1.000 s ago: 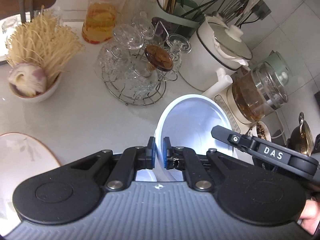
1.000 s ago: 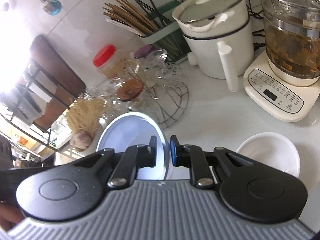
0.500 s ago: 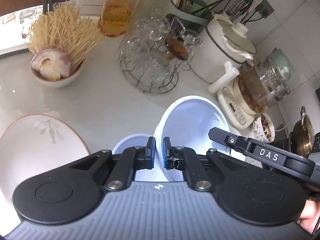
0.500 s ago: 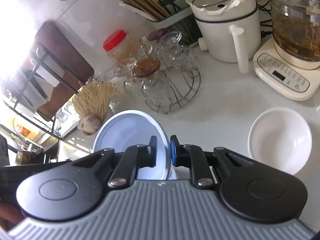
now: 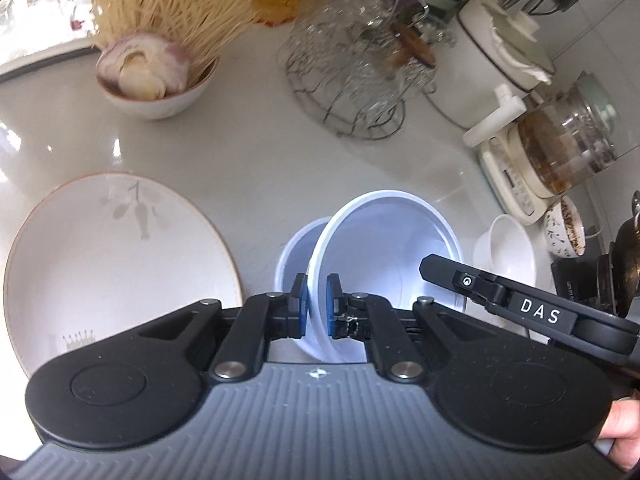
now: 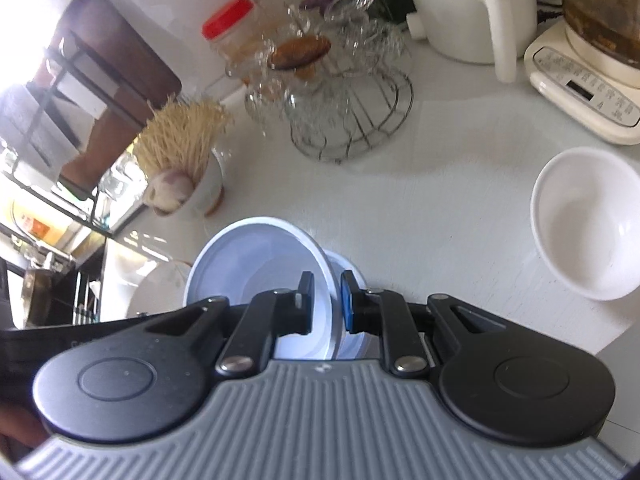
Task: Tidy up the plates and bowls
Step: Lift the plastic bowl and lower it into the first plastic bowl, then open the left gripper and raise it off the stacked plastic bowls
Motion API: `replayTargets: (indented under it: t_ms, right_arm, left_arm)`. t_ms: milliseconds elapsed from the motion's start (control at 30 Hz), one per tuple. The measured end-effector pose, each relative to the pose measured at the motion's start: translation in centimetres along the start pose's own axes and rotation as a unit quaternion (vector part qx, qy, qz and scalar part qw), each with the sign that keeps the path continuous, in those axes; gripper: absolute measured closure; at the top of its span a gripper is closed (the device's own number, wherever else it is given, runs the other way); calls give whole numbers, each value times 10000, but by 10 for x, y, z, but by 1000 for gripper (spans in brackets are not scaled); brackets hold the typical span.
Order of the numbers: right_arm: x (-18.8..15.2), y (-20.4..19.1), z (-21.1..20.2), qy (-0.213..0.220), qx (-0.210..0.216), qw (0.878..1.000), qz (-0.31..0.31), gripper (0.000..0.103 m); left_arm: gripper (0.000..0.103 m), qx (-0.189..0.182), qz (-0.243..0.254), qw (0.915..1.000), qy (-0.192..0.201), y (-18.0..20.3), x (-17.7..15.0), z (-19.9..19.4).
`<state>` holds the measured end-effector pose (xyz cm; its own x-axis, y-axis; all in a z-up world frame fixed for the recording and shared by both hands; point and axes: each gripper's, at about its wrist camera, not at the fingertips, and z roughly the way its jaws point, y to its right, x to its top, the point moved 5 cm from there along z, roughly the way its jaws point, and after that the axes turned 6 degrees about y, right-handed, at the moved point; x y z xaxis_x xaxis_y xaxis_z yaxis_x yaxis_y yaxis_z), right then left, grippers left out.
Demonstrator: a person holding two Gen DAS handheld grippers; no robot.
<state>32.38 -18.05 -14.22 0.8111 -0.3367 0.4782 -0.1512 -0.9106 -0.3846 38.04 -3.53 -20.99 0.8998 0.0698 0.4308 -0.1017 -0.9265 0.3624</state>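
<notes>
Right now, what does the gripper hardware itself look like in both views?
Both match: left gripper and right gripper have black linkage arms on round pivot discs, silver rivets, blue pads and a ribbed grey body. White "DAS" lettering marks the right gripper's side.

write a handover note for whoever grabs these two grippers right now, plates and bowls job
Left gripper: shut on the rim of the white bowl, tilted, above the counter.
Right gripper: shut on the rim of the bluish dish.
The two pieces overlap edge to edge.
On the counter: floral plate and small white bowl.
Done: both pieces lifted.
Left: set them down, stack the rest.
</notes>
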Motion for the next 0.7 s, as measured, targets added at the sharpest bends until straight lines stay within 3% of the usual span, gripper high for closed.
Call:
replayTargets:
  t_ms: [500, 633, 667, 700]
  right_arm:
    - [-6, 3, 13, -84, -225, 9997, 108, 84]
    - [-4, 2, 12, -8, -379, 9992, 105, 80]
    - [-3, 3, 12, 20, -393, 9992, 93, 76]
    - [-2, 3, 10, 65, -408, 9991, 95, 64]
  left_arm:
    - [93, 25, 235, 9994, -242, -2, 0, 11]
    - [59, 154, 237, 9993, -237, -5, 1, 9]
    - [59, 169, 232, 9994, -199, -6, 2, 7]
    - [59, 127, 241, 9995, -171, -6, 4, 5]
